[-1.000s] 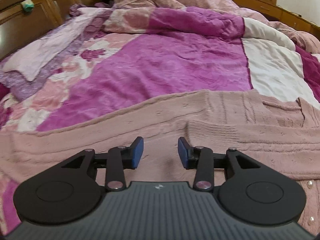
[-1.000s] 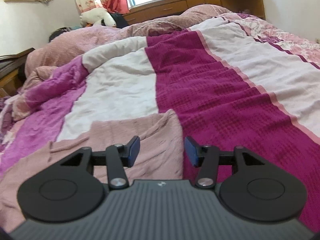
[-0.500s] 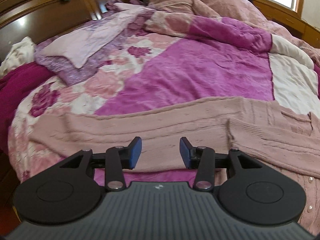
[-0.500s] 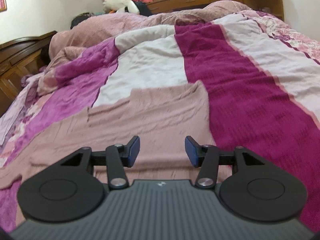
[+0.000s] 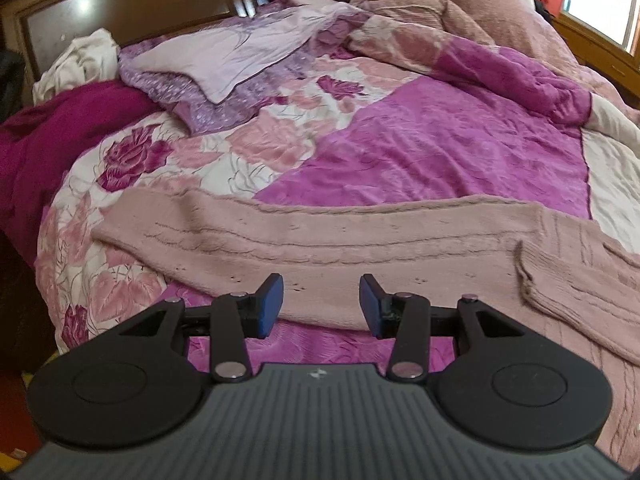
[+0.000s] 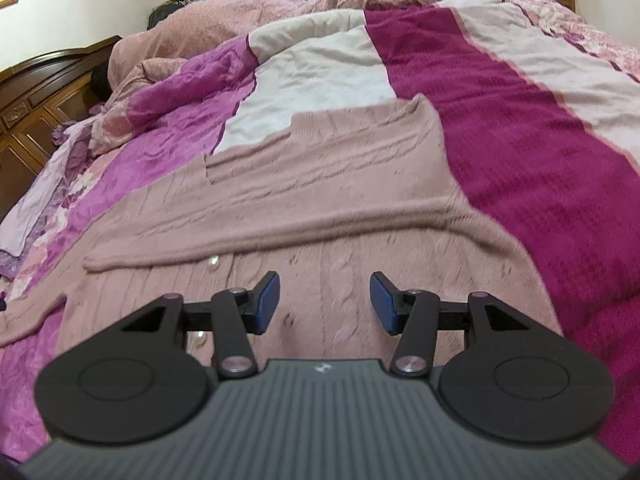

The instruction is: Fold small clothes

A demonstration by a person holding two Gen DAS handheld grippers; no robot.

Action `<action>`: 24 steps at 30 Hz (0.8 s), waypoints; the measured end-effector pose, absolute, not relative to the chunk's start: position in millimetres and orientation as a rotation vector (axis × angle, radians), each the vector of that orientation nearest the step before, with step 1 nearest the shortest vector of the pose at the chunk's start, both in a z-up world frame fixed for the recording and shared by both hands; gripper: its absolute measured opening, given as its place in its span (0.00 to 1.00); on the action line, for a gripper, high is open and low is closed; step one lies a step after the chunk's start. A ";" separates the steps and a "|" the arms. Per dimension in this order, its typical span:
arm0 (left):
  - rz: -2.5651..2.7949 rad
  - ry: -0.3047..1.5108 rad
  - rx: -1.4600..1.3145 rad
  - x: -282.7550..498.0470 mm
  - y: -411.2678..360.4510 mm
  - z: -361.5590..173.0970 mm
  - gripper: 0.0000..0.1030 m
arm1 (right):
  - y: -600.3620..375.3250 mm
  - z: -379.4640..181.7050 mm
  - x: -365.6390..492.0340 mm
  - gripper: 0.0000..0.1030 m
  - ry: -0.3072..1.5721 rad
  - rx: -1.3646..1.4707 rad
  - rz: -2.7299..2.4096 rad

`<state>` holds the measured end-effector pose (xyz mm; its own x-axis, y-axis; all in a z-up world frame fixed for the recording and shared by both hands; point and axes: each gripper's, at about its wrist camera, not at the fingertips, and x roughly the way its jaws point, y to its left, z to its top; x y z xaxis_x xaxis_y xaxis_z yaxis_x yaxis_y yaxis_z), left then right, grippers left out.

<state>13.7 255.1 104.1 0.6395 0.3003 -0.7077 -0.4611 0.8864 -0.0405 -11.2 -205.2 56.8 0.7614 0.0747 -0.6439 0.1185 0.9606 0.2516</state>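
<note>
A dusty-pink knitted cardigan (image 5: 360, 240) lies spread flat on the bed, one long sleeve stretched out to the left. My left gripper (image 5: 321, 304) hovers over that sleeve's near edge, open, nothing between its blue pads. In the right wrist view the cardigan's body (image 6: 340, 184) shows a sleeve folded across it and small pearl buttons (image 6: 212, 261) down the front. My right gripper (image 6: 325, 302) hangs over the lower front of the cardigan, open and holding nothing.
The bed carries a magenta and floral quilt (image 5: 440, 148) and a dark magenta and white striped blanket (image 6: 540, 160). A lilac pillowcase (image 5: 224, 56) and white cloth (image 5: 80, 60) lie near the wooden headboard (image 5: 120, 12). A pink bundled duvet (image 6: 280, 12) fills the far side.
Both grippers have drawn back toward the near edge of the bed and swung left. More of the cardigan shows now, the whole left sleeve and the buttoned front. Jaws stay apart.
</note>
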 end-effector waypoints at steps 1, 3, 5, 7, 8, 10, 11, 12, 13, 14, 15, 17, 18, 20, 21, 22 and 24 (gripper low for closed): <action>0.445 0.759 -0.228 15.2 258.0 101.8 0.49 | -203.3 56.4 -11.7 0.51 0.711 0.282 -0.029; 0.467 0.751 -0.227 18.1 264.3 95.7 0.49 | -199.8 56.0 -13.2 0.51 0.716 0.271 -0.035; 0.480 0.752 -0.240 21.3 271.0 89.7 0.49 | -197.1 55.3 -14.7 0.53 0.721 0.268 -0.040; 0.491 0.752 -0.270 24.9 279.9 82.3 0.49 | -194.9 54.5 -16.4 0.60 0.721 0.269 -0.045; 0.501 0.752 -0.281 26.1 284.0 79.2 0.49 | -193.8 54.0 -17.0 0.60 0.720 0.266 -0.049; 0.525 0.757 -0.290 29.1 291.1 72.8 0.49 | -191.8 52.3 -17.8 0.60 0.722 0.258 -0.053; 0.538 0.764 -0.293 31.0 294.5 69.9 0.49 | -191.2 51.2 -17.7 0.60 0.727 0.257 -0.056; 0.544 0.768 -0.300 32.4 297.8 67.4 0.49 | -190.7 50.1 -17.2 0.60 0.732 0.257 -0.057; 0.548 0.769 -0.307 32.5 300.3 65.4 0.49 | -190.2 49.0 -16.8 0.60 0.737 0.256 -0.058; 0.551 0.771 -0.318 33.4 303.4 63.1 0.49 | -189.6 48.4 -16.5 0.60 0.740 0.254 -0.060; 0.554 0.772 -0.325 34.1 305.7 61.4 0.49 | -189.1 47.5 -16.0 0.60 0.742 0.251 -0.063; 0.563 0.772 -0.341 35.7 310.6 57.3 0.49 | -188.0 46.2 -15.2 0.60 0.745 0.249 -0.069; 0.568 0.775 -0.347 37.4 312.8 55.1 0.49 | -187.0 45.5 -15.0 0.60 0.747 0.248 -0.071; 0.574 0.780 -0.354 40.5 316.4 51.5 0.50 | -185.8 45.0 -14.4 0.60 0.748 0.244 -0.074; 0.575 0.778 -0.358 41.6 317.6 50.4 0.50 | -185.1 44.9 -14.0 0.61 0.749 0.242 -0.075; 0.575 0.775 -0.361 42.8 318.4 49.7 0.52 | -184.6 44.6 -13.8 0.61 0.749 0.240 -0.076; 0.574 0.770 -0.367 45.7 320.2 47.9 0.55 | -183.9 44.0 -13.5 0.61 0.751 0.235 -0.078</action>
